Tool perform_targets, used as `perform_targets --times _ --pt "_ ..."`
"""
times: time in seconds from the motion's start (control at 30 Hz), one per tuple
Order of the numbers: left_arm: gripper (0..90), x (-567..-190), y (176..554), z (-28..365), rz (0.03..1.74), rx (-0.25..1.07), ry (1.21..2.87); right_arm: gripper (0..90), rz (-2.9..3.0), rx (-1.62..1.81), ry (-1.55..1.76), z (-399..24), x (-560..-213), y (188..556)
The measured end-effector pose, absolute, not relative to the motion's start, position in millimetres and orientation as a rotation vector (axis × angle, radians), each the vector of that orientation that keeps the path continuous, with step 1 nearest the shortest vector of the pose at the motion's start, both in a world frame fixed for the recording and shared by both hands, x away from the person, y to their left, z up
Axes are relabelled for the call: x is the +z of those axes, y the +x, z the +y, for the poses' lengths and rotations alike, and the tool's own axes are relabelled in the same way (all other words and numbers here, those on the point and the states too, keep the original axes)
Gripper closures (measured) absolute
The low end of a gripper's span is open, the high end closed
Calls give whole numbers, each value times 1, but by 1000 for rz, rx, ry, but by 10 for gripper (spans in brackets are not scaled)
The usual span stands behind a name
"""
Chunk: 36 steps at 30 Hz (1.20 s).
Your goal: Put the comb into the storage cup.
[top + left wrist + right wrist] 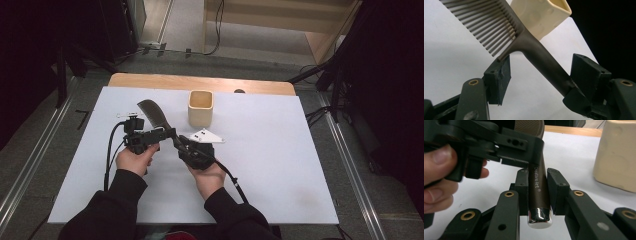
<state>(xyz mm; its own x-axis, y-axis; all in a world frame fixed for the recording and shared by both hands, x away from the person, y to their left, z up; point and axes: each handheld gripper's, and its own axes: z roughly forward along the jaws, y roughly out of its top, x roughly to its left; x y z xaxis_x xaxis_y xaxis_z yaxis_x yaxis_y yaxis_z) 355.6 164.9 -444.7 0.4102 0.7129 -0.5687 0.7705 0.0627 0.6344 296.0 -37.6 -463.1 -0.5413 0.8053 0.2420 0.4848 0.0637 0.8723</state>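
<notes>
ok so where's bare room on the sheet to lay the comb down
Bare patches: right of the cream cup, out to the white sheet edge, and the near-left corner. Crowded in the middle, where both tools meet at the comb.

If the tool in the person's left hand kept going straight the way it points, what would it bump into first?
Probably the comb: its handle crosses between the left tool's open jaws, right ahead. Beyond it stands the cream cup, though depth is hard to judge.

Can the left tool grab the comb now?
Probably yes. The left tool already has its jaws open on either side of the comb, nothing between them but the handle. The right tool holds the handle's end.
</notes>
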Motion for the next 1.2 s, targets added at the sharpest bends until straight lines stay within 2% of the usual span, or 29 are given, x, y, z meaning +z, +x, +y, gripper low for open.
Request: perform_targets --times 0.1,0.4,0.53,0.63,1.2 --pt "332 -444 357 165 1322 -77 1645 704 2040 1474 1293 -36 -464 295" --pt "409 -444 360 163 1341 -91 1619 704 2025 1488 1293 -32 -464 294" --pt "510 -444 360 164 1356 -93 1616 703 2014 1491 1298 -30 -465 293" --pt "550 -445 361 167 1366 -120 1595 703 2013 1491 1297 -29 -465 292" --pt "659 -446 362 176 1365 -226 1519 702 2050 1460 1277 -26 -468 294"
